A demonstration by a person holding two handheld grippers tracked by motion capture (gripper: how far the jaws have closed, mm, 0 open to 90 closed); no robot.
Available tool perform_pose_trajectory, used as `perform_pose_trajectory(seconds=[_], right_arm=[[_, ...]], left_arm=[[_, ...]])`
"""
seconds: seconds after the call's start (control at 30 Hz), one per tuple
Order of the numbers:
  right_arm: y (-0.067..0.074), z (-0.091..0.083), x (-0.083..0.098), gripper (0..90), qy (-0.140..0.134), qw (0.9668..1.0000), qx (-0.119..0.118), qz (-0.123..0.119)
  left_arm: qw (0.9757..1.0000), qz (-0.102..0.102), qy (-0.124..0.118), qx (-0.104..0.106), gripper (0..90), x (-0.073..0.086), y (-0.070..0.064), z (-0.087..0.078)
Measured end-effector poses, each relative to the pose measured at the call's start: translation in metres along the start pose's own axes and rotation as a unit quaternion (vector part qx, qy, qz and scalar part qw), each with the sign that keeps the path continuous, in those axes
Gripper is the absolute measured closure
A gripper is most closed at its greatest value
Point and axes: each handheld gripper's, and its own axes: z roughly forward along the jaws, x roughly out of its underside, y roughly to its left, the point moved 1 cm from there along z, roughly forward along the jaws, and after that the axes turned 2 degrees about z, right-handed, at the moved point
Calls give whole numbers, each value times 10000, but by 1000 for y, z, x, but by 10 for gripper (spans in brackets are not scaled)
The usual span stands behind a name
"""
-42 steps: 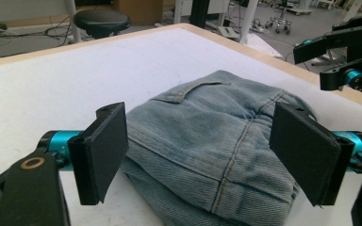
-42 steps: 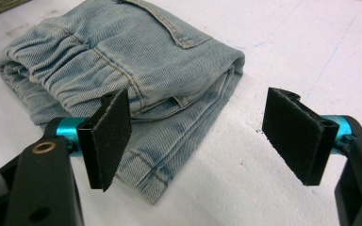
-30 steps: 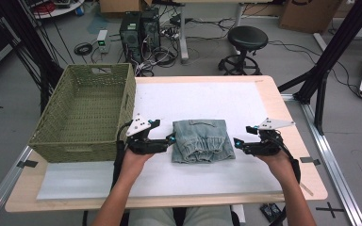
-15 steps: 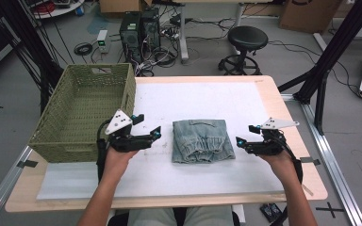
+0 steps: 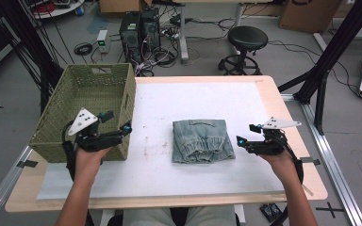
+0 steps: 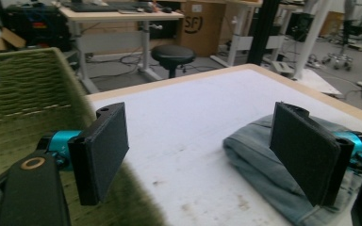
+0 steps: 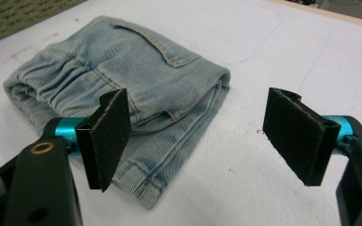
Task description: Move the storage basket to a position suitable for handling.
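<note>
Both sets of fingers are spread wide, nothing gripped: left gripper (image 5: 122, 131) by the basket (image 5: 99, 84), right gripper (image 5: 245, 139) just right of the folded jeans (image 5: 201, 140), mid-worktop (image 5: 179, 99). Folding appears done; basket placement judged left.

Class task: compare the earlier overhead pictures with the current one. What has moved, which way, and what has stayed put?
The left gripper has drawn away from the folded jeans toward the green basket, and is now at the basket's near corner with its jaws open and empty. The right gripper stays beside the jeans, open, holding nothing. The jeans and basket lie as before.
</note>
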Motion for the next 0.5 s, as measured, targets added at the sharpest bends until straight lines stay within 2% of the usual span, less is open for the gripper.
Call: perform_pose_trajectory(seconds=[0.03,0.13,0.23,0.33,0.4,0.43,0.5], right_arm=[[0,-1,0,242,-24,10000,12,17],[-2,-4,0,242,-101,9999,64,45],[-4,-6,0,241,-116,9999,93,77],[-4,-7,0,242,-108,9999,108,56],[-4,-7,0,241,-103,9999,111,54],[-4,-6,0,242,-99,9999,110,58],[-4,-6,0,242,-77,9999,109,59]], left_arm=[[9999,-33,-7,-142,203,0,9,-8],[9993,-95,-30,-368,203,0,24,-19],[9986,-145,-54,-503,203,0,34,-28],[9969,-210,-77,-755,203,1,53,-42],[9956,-271,-97,-892,203,2,62,-49],[9956,-271,-97,-892,203,2,62,-49],[9940,-313,-81,-1047,203,3,76,-57]])
